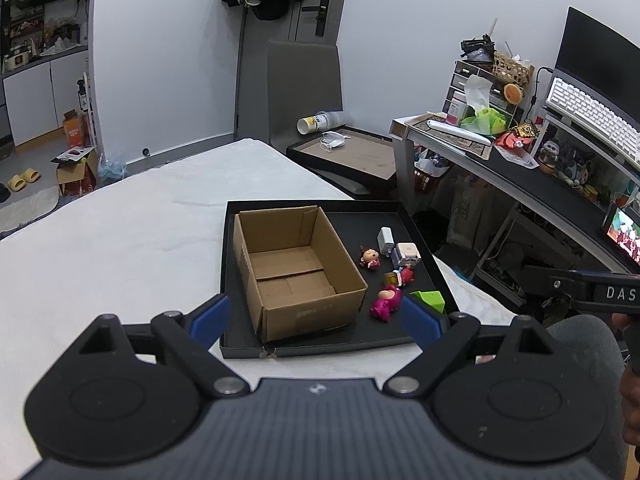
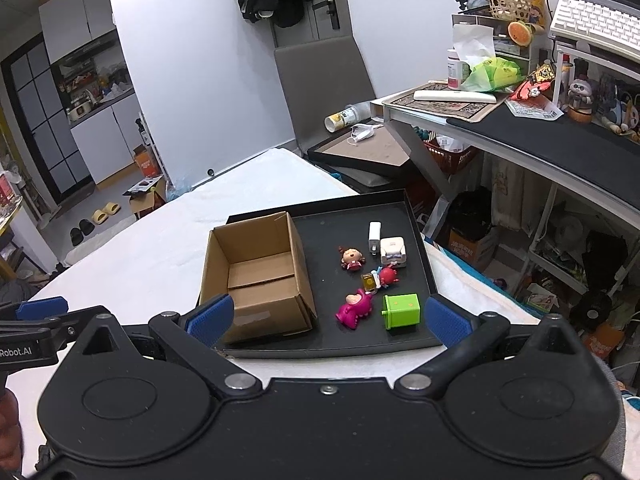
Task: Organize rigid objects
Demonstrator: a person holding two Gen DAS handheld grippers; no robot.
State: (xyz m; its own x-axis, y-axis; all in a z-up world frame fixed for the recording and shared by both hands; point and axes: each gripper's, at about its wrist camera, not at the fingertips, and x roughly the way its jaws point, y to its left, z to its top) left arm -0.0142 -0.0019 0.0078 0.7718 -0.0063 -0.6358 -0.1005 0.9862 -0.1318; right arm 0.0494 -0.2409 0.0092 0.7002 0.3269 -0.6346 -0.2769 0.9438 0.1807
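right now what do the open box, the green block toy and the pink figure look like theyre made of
Open box: corrugated cardboard, matte brown, with folded flaps and creased seams.
Green block toy: likely hard plastic, with a smooth, even bright colour and crisp edges.
Pink figure: probably moulded plastic or vinyl, with rounded shapes and a slight sheen; which one cannot be told.
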